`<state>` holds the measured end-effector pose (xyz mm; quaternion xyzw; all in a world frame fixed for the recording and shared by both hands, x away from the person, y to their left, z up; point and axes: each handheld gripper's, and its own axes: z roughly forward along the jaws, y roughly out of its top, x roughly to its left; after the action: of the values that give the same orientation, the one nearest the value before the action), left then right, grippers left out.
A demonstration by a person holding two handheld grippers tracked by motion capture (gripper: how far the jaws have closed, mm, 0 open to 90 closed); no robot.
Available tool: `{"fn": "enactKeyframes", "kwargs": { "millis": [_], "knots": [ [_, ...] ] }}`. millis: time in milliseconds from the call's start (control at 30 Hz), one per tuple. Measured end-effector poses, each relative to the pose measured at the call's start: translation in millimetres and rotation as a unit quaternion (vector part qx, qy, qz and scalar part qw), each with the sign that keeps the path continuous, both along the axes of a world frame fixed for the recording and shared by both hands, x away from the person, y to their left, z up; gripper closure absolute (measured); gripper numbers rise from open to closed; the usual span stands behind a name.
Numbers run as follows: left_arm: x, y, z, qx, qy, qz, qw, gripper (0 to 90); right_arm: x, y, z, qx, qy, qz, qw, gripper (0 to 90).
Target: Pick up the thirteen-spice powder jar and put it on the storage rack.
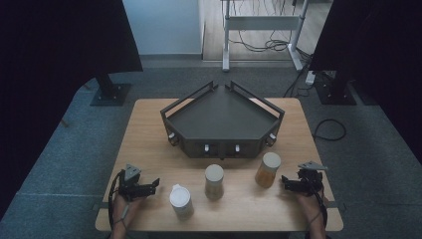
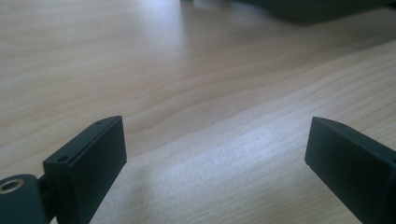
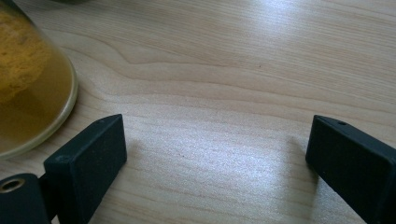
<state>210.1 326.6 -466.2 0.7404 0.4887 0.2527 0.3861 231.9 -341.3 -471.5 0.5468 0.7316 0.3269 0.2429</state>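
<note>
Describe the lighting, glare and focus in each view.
High view: dim overall, black at both sides, the wooden table and three jars evenly lit, slightly soft. Left gripper view: pale glare on the tabletop, dark tray blurred at the top. Right gripper view: bright sheen on the wood, yellow-filled jar soft at the left edge.

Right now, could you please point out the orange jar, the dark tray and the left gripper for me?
orange jar (image 1: 267, 172): high view, on its glass side below the lid.
dark tray (image 1: 224, 115): high view, on its bare floor.
left gripper (image 1: 155, 183): high view, midway between its fingertips.
</note>
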Motion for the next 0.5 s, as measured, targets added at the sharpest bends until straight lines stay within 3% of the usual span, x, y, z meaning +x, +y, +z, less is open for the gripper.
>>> {"fn": "enactKeyframes", "kwargs": {
  "millis": [500],
  "knots": [
    [-9.8,4.3,0.5,-0.024,-0.029,-0.003,0.9993,4.8,0.2,-0.3,0.0,0.000,0.000,0.002,1.0000,4.3]
  ]
}}
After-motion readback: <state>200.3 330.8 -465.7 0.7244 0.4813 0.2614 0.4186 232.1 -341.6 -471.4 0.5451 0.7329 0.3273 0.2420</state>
